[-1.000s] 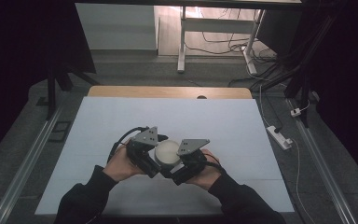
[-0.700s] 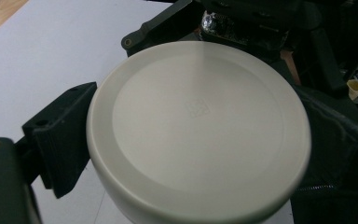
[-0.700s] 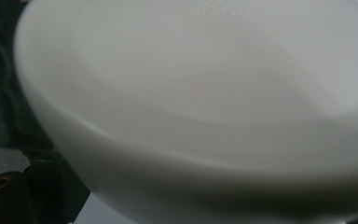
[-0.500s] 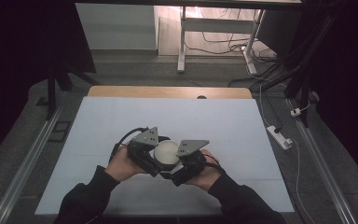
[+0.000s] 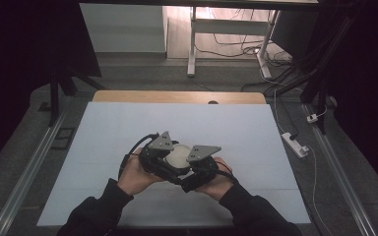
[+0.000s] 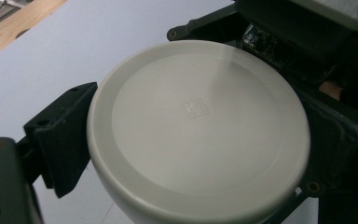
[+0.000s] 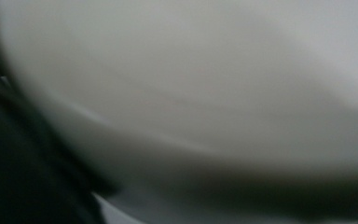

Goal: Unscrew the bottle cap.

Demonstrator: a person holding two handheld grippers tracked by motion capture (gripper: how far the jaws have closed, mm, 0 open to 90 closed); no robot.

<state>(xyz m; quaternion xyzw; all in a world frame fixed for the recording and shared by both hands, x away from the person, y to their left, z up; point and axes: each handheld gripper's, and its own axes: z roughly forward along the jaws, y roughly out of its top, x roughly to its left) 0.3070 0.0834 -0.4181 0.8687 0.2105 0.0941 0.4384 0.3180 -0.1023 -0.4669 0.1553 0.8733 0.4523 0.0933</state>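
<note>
Up close, in the left gripper view, the round white bowl [image 6: 198, 135] is upside down, its flat ringed base with a small square mark facing the camera; being round, it has no long axis to tell. It sits between the left claw's [image 6: 186, 154] two black jaws, one jaw pressed against its rim at the left side of that view, the other dark jaw against its right side, so this claw is clenched on the bowl. In the high view the bowl [image 5: 177, 155] is held between the left claw [image 5: 163, 156] and the right claw [image 5: 193, 162], near the front middle of the white bench [image 5: 226, 128]. The right gripper view shows the bowl [image 7: 205, 93] as a blurred white mass very close; whether that claw is clenched I cannot tell.
</note>
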